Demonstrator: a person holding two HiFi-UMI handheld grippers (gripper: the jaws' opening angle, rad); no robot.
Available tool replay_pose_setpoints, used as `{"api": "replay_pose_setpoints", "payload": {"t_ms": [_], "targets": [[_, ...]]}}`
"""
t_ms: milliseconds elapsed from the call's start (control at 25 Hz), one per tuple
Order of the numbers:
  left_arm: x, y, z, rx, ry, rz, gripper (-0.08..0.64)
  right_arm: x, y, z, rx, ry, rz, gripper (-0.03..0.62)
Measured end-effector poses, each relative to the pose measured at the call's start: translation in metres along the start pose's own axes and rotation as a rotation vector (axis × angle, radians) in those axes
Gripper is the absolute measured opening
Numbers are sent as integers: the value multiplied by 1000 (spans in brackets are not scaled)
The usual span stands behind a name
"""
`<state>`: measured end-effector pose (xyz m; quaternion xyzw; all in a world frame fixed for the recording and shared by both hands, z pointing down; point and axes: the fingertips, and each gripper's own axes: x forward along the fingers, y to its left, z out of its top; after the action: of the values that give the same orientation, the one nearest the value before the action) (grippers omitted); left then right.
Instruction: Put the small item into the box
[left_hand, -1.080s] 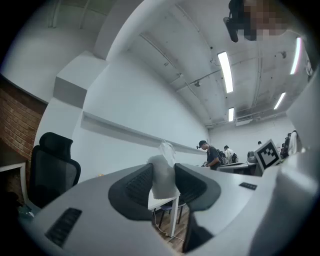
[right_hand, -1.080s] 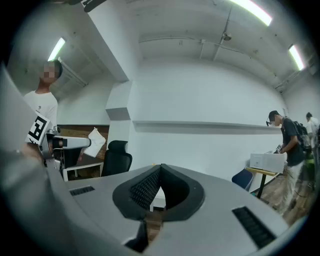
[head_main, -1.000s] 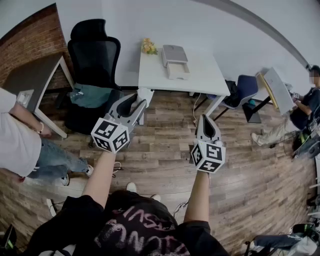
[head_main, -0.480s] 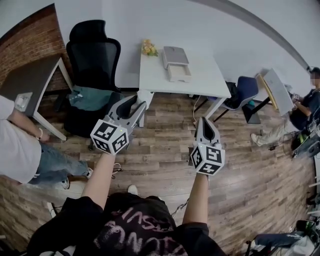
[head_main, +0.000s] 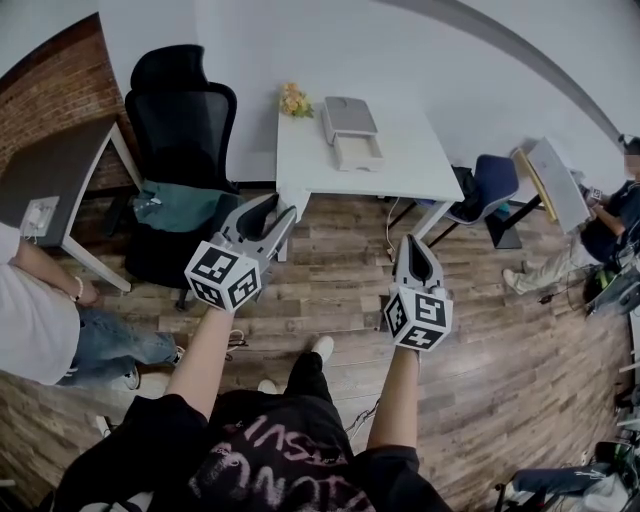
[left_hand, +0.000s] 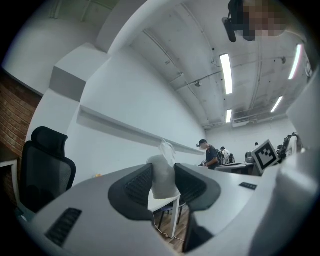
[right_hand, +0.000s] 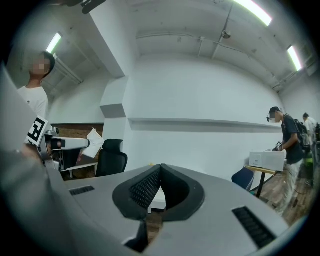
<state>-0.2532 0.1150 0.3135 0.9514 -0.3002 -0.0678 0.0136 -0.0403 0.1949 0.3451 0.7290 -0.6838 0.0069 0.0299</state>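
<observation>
One small white item (left_hand: 162, 175) sits pinched between your left tongs (head_main: 276, 208), just beside the front corner of the white tabletop (head_main: 410, 165). One box (head_main: 352, 130) stands open on it. Your right tongs (right_hand: 160, 172) are closed, empty.

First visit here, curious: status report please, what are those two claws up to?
Left gripper shut on small white item. Right gripper shut, empty. Box on white table ahead; wood floor between.

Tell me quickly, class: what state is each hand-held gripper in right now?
Left hand-held gripper: closed on a small white item.
Right hand-held gripper: closed, nothing between its jaws.
</observation>
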Motion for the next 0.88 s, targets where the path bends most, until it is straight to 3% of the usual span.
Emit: {"api": "replay_pose_setpoints", "payload": {"t_ms": [440,880], "targets": [[97,43,-23,1,13,24,144,101,-50,-15,0,14,26,11],[223,67,-30,19,15,77,144,209,-133,-6,-13,10,94,11]]}}
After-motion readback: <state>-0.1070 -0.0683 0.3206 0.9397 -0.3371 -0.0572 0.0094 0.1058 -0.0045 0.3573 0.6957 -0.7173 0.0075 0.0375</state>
